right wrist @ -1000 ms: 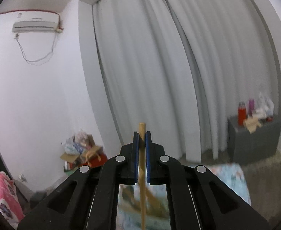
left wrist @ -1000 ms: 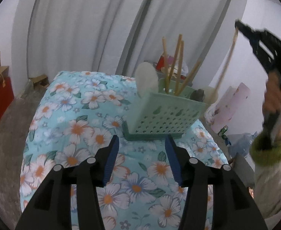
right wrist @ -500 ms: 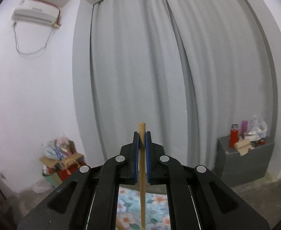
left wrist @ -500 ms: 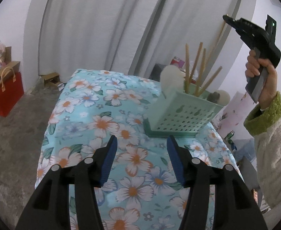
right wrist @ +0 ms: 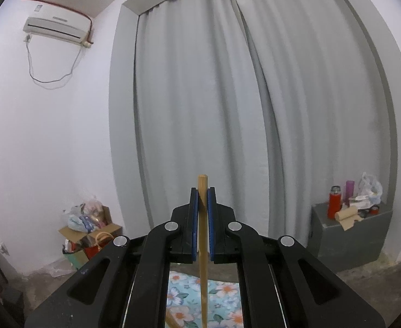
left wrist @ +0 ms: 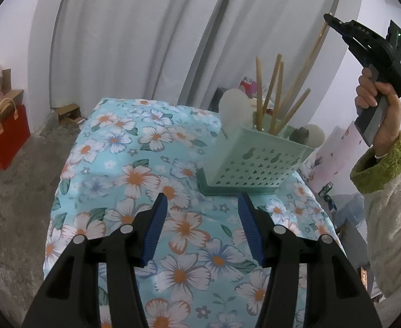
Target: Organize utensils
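A pale green perforated utensil basket [left wrist: 255, 164] stands on the floral tablecloth [left wrist: 135, 180], holding several wooden chopsticks [left wrist: 271, 95] and a white spoon [left wrist: 234, 112]. My left gripper [left wrist: 203, 213] is open and empty, low over the cloth just in front of the basket. My right gripper [right wrist: 202, 205] is shut on a wooden chopstick [right wrist: 202, 246] that hangs down toward the cloth. In the left wrist view the right gripper [left wrist: 330, 20] is raised high above the basket's right side, with the chopstick [left wrist: 309, 54] slanting down toward it.
Grey curtains [right wrist: 227, 109] fill the back. A red bag [left wrist: 6, 134] and boxes sit on the floor at left. A grey cabinet [right wrist: 348, 235] with bottles stands at right. A pink patterned roll [left wrist: 334, 150] lies beyond the basket.
The left gripper has pulled back and shifted left, so the basket sits further right. The right gripper has stayed raised, still shut on the chopstick.
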Demonstrator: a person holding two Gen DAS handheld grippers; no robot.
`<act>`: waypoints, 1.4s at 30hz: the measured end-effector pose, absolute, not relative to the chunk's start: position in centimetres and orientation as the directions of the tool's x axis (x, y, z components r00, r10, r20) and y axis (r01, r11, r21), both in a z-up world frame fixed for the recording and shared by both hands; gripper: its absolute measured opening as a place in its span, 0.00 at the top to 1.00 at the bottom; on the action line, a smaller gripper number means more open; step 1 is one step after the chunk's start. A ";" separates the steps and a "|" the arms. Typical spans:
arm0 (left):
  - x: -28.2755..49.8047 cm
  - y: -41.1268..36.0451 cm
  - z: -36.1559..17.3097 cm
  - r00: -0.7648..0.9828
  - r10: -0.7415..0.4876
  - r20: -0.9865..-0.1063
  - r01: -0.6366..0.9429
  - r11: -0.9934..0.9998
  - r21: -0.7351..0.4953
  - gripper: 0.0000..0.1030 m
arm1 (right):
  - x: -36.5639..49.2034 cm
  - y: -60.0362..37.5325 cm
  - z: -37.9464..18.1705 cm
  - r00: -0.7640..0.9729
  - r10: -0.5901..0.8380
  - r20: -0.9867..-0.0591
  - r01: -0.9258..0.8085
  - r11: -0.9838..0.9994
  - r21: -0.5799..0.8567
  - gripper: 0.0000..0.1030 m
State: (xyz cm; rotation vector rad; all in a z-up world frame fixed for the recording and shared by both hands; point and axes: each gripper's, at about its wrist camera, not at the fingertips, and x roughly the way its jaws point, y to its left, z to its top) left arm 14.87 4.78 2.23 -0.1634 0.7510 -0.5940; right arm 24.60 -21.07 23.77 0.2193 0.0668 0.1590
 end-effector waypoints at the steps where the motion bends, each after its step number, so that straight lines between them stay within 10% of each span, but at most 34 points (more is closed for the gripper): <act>1: 14.8 4.7 2.3 0.576 -0.561 -0.594 0.448 0.825 -0.344 0.49 | 24.6 -21.0 23.6 0.985 0.166 -0.049 -0.152 0.964 0.218 0.95; 13: 14.5 3.9 2.3 0.561 -0.552 -0.617 0.454 0.828 -0.329 0.49 | 25.0 -17.7 19.2 0.976 0.141 -0.165 -0.116 0.982 0.151 0.93; 18: 14.1 3.2 2.8 0.572 -0.537 -0.620 0.457 0.836 -0.303 0.47 | 23.6 -15.2 18.3 0.976 0.137 -0.167 -0.131 0.990 0.048 0.55; 32: 13.5 1.4 5.8 0.666 -0.482 -0.570 0.407 0.874 -0.263 0.09 | 16.9 -18.3 18.4 0.974 0.158 -0.163 -0.125 0.973 0.196 0.34; 42: 12.5 0.6 8.0 0.747 -0.397 -0.533 0.349 0.917 -0.193 0.05 | 13.4 -15.6 14.0 0.885 0.236 -0.400 -0.123 0.950 0.287 0.15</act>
